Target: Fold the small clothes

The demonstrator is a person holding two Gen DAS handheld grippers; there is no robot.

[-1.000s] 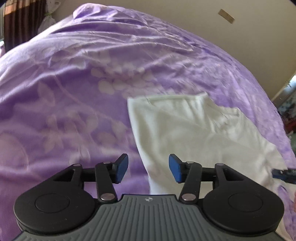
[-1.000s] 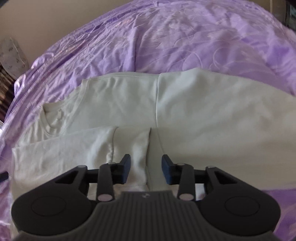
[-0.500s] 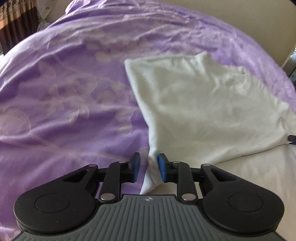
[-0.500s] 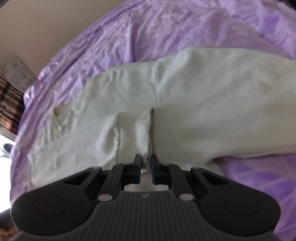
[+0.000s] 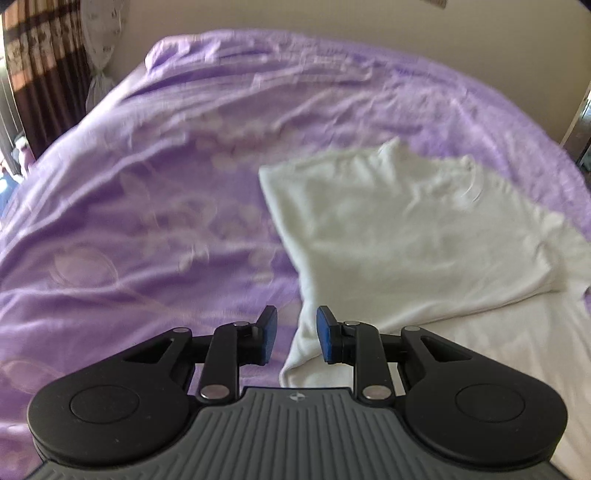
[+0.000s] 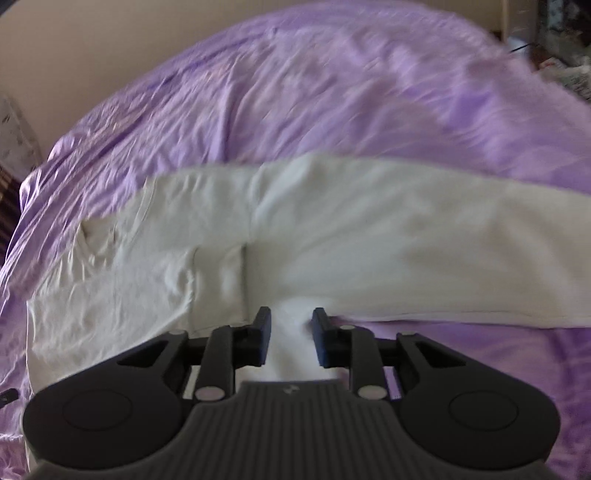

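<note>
A white long-sleeved top [image 5: 406, 236] lies partly folded on the purple bedspread [image 5: 147, 206]. In the left wrist view my left gripper [image 5: 293, 334] is open, with a near corner of the top lying between its blue pads. In the right wrist view the top [image 6: 332, 236] spreads across the bed, a sleeve folded over its left part. My right gripper [image 6: 290, 338] is open, with a raised fold of the white cloth between its pads. Both views are blurred by motion.
The bedspread [image 6: 332, 92] covers the whole bed. A beige wall [image 5: 332, 22] stands behind it. A dark patterned curtain [image 5: 37, 66] hangs at the far left. Clutter shows at the far right of the right wrist view [image 6: 561, 44].
Both grippers closed on the top's near edge half a second ago and have since opened. The folded part of the top now lies further over, and both cameras have pulled back.
</note>
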